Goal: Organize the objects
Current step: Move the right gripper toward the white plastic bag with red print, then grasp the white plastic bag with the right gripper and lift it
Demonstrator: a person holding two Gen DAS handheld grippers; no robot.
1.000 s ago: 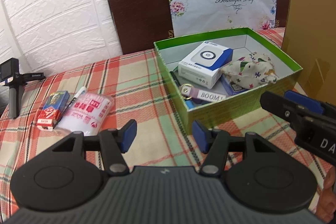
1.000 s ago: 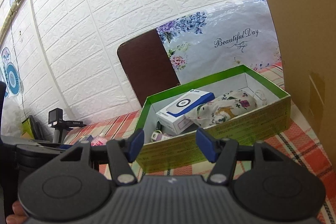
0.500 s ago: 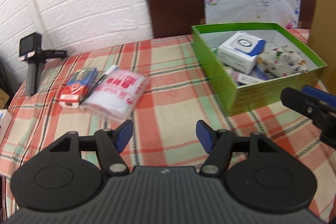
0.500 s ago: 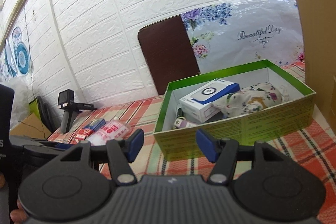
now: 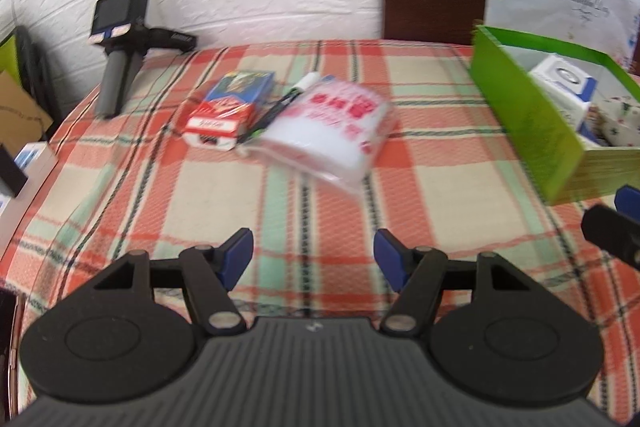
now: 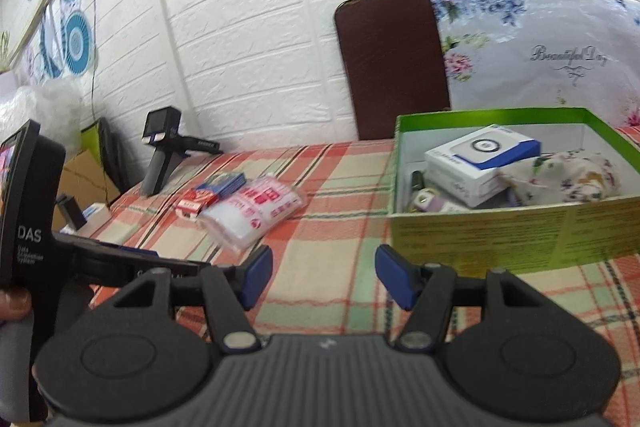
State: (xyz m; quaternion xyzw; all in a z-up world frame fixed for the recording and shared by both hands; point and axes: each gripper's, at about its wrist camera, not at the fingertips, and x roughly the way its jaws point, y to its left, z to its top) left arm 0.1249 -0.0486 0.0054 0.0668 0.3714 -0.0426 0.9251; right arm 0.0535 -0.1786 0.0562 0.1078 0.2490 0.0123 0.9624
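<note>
Looking along the left gripper [image 5: 313,251], its blue-padded fingers stand wide apart with nothing between them, above a plaid tablecloth [image 5: 420,187]. Ahead on the cloth lies a clear packet with pink print [image 5: 332,131]; a pen [image 5: 282,107] rests along its left edge, and a red-and-blue card box [image 5: 228,109] lies just beside the pen. A green box [image 5: 532,115] sits at the right, holding a white-and-blue carton [image 5: 564,87]. A small camera on a grey handle [image 5: 120,63] stands at the far left edge.

From the right wrist, the right gripper [image 6: 324,277] is also spread wide and holds nothing, near the green box [image 6: 516,235]. Inside it are the white-and-blue carton [image 6: 476,163], a floral cloth pouch [image 6: 568,179] leaning against the carton, and a key tag [image 6: 430,201]. The packet [image 6: 254,209] and card box [image 6: 210,193] lie touching, well left of the green box. The left gripper's body crosses the lower left.
</note>
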